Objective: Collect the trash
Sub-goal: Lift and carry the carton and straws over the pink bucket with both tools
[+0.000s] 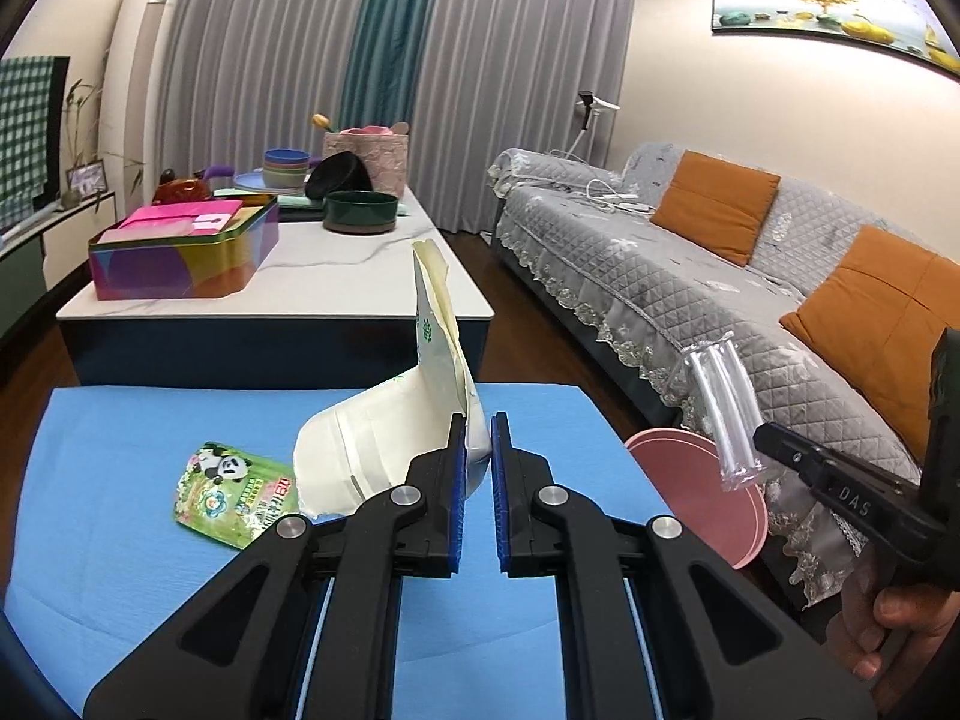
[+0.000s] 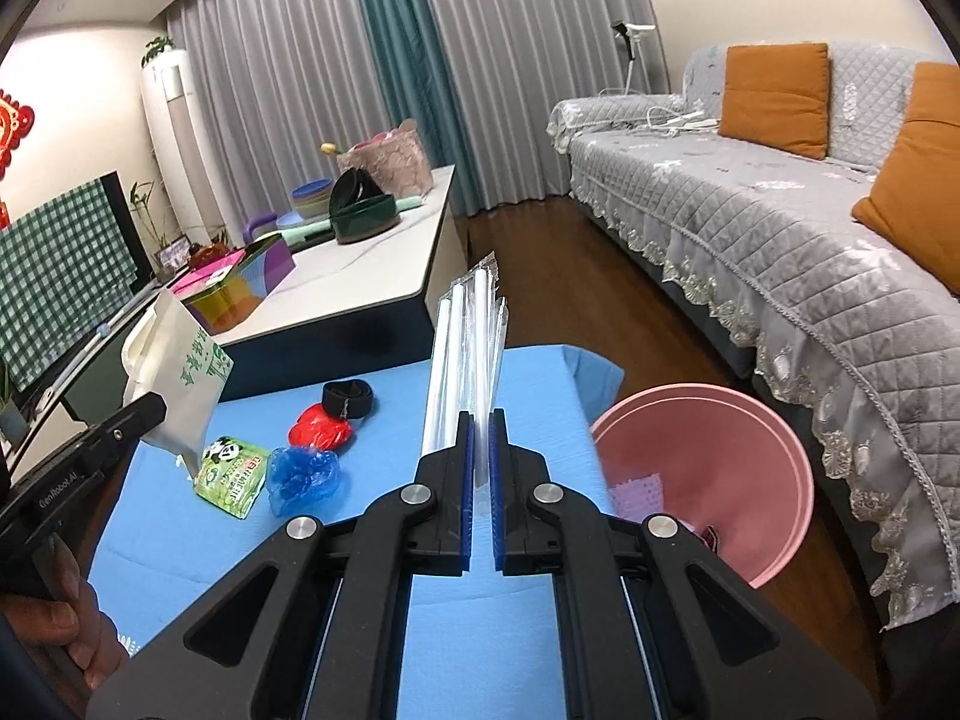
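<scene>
Left gripper (image 1: 478, 441) is pinching a white paper bag (image 1: 384, 438); right gripper (image 2: 480, 429) is clamping wrapped straws (image 2: 465, 348) beside the pink bin (image 2: 702, 480); each load should be released squarely over it.

"DAS" on right hand-held gripper (image 1: 757, 437), "GenRobot.AI" on left hand-held gripper (image 2: 157, 405)
</scene>
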A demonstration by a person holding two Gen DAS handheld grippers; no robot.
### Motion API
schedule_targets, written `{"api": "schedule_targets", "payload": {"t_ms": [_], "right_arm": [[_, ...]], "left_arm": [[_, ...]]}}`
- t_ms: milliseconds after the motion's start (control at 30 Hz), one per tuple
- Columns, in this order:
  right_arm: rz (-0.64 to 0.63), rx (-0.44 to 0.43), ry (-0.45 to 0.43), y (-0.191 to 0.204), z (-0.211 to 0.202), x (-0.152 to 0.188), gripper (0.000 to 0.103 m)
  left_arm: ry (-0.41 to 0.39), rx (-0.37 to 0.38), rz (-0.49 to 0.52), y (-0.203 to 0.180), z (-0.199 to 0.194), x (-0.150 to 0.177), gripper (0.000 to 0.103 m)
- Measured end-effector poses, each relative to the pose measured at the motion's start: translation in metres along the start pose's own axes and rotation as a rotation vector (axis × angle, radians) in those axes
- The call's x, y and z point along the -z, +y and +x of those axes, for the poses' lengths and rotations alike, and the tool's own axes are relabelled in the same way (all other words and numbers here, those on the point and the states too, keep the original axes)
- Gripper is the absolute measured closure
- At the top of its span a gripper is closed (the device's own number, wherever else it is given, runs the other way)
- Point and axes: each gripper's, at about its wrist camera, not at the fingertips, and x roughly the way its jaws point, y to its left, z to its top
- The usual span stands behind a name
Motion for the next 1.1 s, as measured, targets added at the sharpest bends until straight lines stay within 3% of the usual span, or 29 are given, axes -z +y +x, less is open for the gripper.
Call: {"api": "schedule_targets", "payload": {"t_ms": [1100], "right_arm": [[0.066, 0.098, -0.033, -0.065, -0.005, 0.013, 0.098]], "left_arm": [[0.061, 0.084, 0.088, -0.066, 0.043, 0.015, 0.095]]}}
